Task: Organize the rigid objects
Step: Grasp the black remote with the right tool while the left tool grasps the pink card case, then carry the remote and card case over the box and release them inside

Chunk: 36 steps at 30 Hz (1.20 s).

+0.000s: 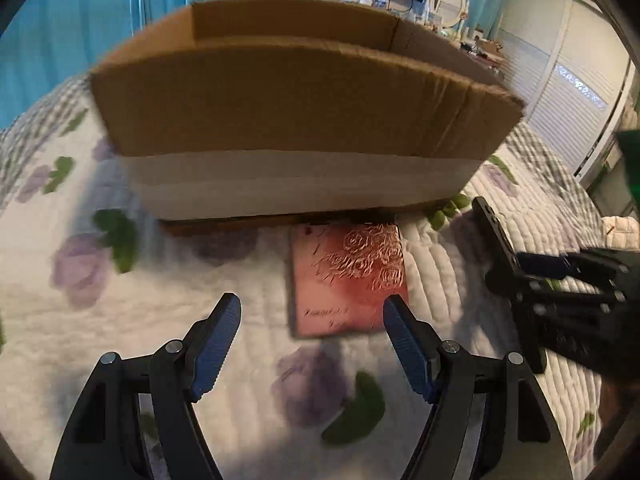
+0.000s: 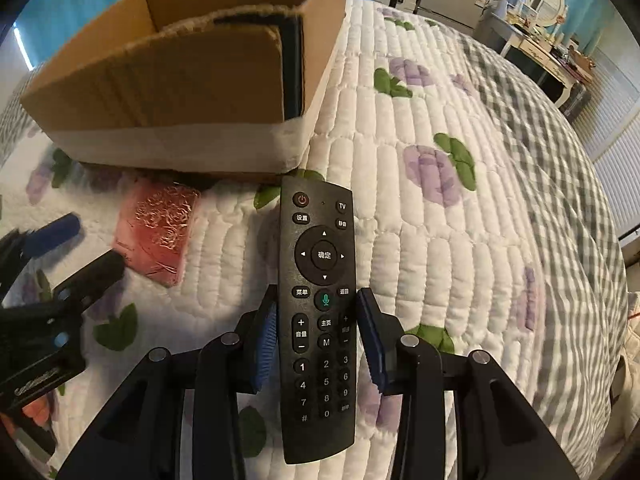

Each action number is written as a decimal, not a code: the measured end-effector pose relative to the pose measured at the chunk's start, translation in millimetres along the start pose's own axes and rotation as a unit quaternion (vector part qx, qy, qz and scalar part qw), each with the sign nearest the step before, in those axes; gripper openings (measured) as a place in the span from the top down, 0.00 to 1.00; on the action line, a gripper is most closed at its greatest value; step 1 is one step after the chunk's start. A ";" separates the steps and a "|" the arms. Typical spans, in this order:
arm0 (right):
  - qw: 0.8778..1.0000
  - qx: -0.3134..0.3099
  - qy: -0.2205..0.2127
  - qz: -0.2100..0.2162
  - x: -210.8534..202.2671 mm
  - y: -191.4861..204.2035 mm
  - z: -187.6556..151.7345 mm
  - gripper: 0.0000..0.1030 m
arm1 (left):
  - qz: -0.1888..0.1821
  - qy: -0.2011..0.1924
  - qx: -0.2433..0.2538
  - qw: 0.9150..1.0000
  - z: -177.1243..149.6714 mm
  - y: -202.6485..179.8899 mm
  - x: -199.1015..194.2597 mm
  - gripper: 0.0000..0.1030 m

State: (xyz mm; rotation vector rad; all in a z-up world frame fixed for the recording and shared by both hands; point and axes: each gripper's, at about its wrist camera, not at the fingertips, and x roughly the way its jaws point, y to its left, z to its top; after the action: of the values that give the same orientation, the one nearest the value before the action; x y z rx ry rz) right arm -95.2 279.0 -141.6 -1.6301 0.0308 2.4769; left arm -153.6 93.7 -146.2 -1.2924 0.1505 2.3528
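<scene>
A: Item one, black remote control. Location?

B: Between the blue-padded fingers of the right gripper, buttons facing the camera, power key at the far end. Both pads press on its long edges about halfway down; the jaws are pinched on it. It points toward the near corner of the box.

A: Item two, the pink-red flat box?

B: Lying flat on the quilt, embossed rose pattern on the lid, script near its closer edge. Its far edge sits at the foot of the cardboard box. It lies ahead of the left gripper, partly between the lines of its fingers, untouched.

A: State of the left gripper?

B: Fingers spread wide, nothing between them, hovering above the quilt.

A: Item three, cardboard box?

B: Open-topped, brown, pale tape band round the lower wall, standing on the quilt. A black slab stands inside against the corner nearest the right gripper; what it is cannot be told.

A: Surface?

B: White quilted bedspread, purple flowers, green leaves, grey check border.
</scene>
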 end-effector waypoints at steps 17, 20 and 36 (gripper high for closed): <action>1.000 -0.015 -0.011 0.025 5.4 -2.2 -8.8 0.62 | 0.032 0.031 0.040 0.998 12.5 -25.0 38.5 0.13; 0.999 -0.017 -0.016 0.037 -3.8 -0.5 -15.0 0.62 | 0.010 0.039 0.014 0.999 11.5 -13.2 27.2 0.30; 0.998 -0.027 -0.047 0.042 -53.3 5.9 -20.8 0.64 | -0.050 0.044 -0.015 0.998 3.9 4.0 -24.4 0.31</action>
State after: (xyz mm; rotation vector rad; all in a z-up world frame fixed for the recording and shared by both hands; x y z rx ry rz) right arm -56.7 263.7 -101.7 -1.5599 0.0203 2.6367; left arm -147.1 83.3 -124.5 -1.3847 0.0771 2.2237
